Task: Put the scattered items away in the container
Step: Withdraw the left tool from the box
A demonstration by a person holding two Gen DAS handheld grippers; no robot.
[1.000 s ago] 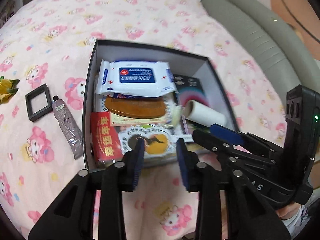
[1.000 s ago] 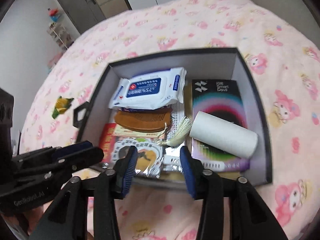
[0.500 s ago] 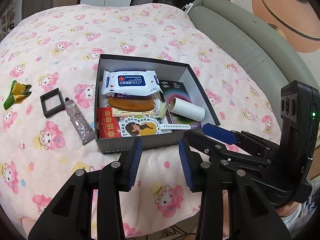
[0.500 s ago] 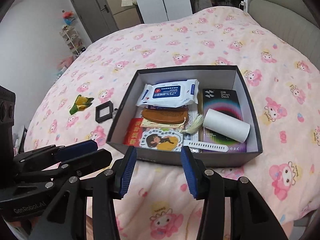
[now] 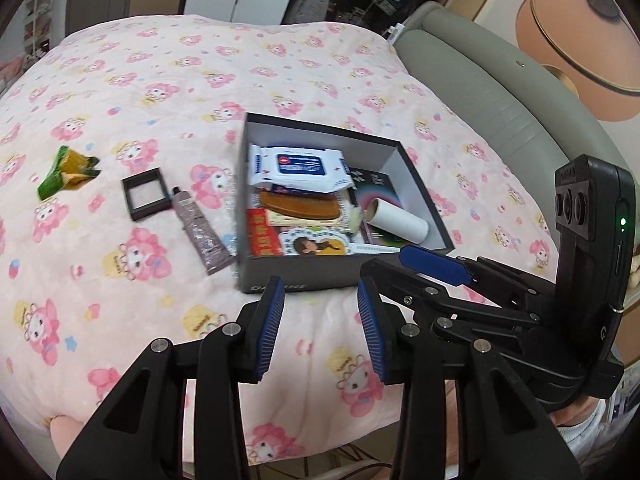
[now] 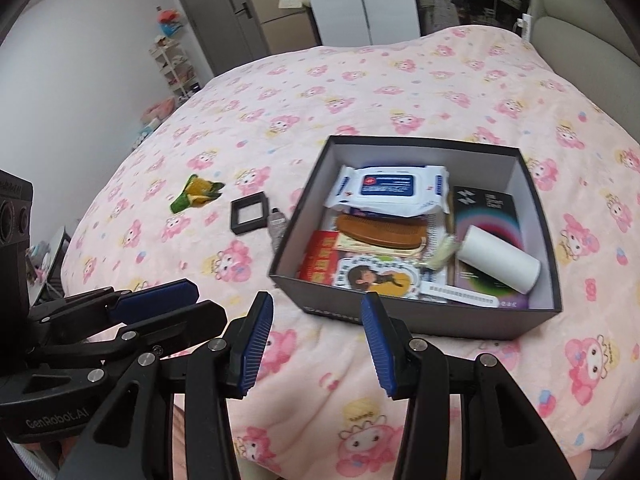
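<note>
Bed: a pink cartoon-print blanket (image 5: 168, 80) covers it; everything lies on this
Box: the dark open container (image 5: 404, 152) sits near the bed's front edge; it is already well filled, so by my judgement most of the tidying is done
Packed, large: a wet-wipes pack (image 5: 298, 166) at the far end; a dark rainbow-print carton (image 6: 486, 216) along the right wall with a white roll (image 6: 498, 258) lying on it
Packed, small: a wooden comb (image 5: 300, 204); a red packet (image 6: 322, 258); a cartoon sticker card (image 6: 376, 278); a white strip (image 6: 460, 294) at the front
Left out: three things on the blanket left of the box; a green-yellow wrapper (image 5: 66, 170) farthest off; a black square frame (image 5: 145, 193); a grey tube (image 5: 196, 230) whose end lies just beside the box wall
Left gripper (image 5: 320, 320): above the bed edge in front of the box; jaws partly apart; nothing between them
Right gripper (image 6: 316, 332): alongside it; jaws a little wider; likewise empty
Remaining: those three pieces, the tube being the nearest
</note>
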